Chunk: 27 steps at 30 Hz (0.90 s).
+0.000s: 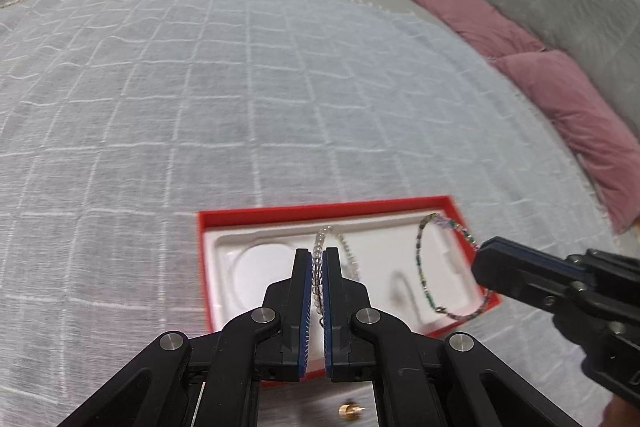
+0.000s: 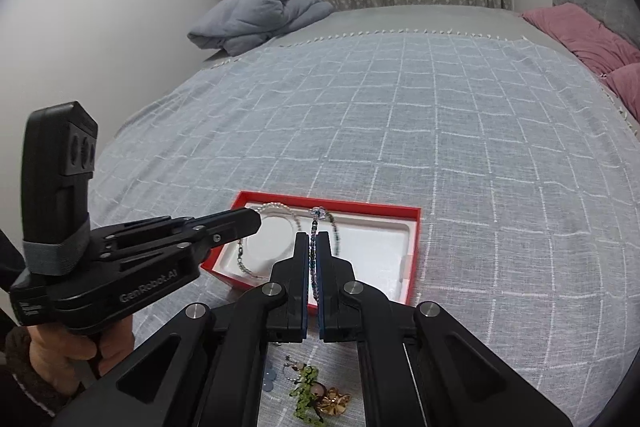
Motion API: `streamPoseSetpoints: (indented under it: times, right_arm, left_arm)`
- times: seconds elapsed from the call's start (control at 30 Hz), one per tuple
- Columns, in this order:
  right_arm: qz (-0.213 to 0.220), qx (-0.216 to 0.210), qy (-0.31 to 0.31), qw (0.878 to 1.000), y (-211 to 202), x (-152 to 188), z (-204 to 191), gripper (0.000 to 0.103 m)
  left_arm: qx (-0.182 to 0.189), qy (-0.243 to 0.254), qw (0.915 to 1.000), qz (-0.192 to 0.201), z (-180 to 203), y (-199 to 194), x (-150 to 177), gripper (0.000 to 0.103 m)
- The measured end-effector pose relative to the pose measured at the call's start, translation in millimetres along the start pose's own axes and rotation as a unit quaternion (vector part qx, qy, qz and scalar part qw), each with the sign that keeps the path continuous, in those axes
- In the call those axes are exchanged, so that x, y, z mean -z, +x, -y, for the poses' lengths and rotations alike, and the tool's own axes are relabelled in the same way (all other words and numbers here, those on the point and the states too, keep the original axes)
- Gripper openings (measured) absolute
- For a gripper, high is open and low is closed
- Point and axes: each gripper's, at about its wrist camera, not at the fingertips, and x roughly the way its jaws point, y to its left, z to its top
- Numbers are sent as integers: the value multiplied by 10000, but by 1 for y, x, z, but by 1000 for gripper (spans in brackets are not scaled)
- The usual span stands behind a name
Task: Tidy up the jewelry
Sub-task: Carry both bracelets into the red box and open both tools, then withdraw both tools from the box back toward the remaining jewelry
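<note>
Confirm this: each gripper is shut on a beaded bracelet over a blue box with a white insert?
Not quite: the box is red, not blue, as both wrist views show. The left gripper is shut on the clear beaded bracelet, the right gripper on the multicoloured beaded bracelet.

The near corner of the red box is covered by the left hand-held gripper, and the clear bead bracelet vanishes between its fingers. Behind those fingers, a small gold piece is too blurred to name. The right hand-held gripper swallows the lower run of the colored bead bracelet. Beneath it, a heap of trinkets is half covered by its linkage. The hand on the left one is cut off at the picture's edge.
</note>
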Motion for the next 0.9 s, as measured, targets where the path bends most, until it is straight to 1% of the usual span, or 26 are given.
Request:
streamPoseSetpoints:
  times: [0.1, 0.33, 0.5, 0.53, 0.6, 0.63, 0.67, 0.7, 0.73, 0.77, 0.83, 0.9]
  right_arm:
    - [-82, -14, -12, 10000, 10, 0, -1, 3]
    - [-317, 570, 7, 9979, 33, 5, 23, 3]
    - [-380, 688, -7, 9969, 43, 9, 33, 3]
    - [-350, 656, 9, 9972, 42, 9, 34, 4]
    - [-346, 601, 1, 9976, 40, 7, 32, 4]
    - [-328, 610, -25, 9976, 37, 7, 31, 7]
    - [-308, 618, -39, 9976, 35, 6, 30, 17]
    - [-278, 627, -38, 9976, 32, 6, 29, 23]
    - [-248, 623, -17, 9977, 28, 6, 29, 32]
    - [-224, 609, -7, 9979, 25, 6, 28, 35]
    - [-188, 592, -1, 9981, 18, 6, 27, 35]
    - [-153, 606, -22, 9980, 9, 9, 25, 36]
  left_arm:
    - [-192, 106, 9998, -38, -2, 5, 2, 0]
    - [-565, 353, 9976, -160, -4, 19, 3, 0]
    - [-676, 400, 9967, -200, -3, 20, 4, 2]
    - [-677, 423, 9966, -211, -2, 18, 4, 5]
    - [-680, 490, 9963, -195, 2, 14, 3, 20]
    - [-695, 529, 9961, -158, 4, 11, 3, 24]
    - [-718, 565, 9957, -120, 5, 7, 2, 29]
    - [-721, 588, 9956, -97, 6, 3, 3, 31]
    - [-712, 593, 9957, -86, 7, 0, 3, 31]
    - [-700, 589, 9958, -71, 9, -4, 4, 33]
    - [-696, 598, 9958, -37, 10, -12, 7, 40]
    - [-734, 676, 9950, 26, 12, -21, 11, 53]
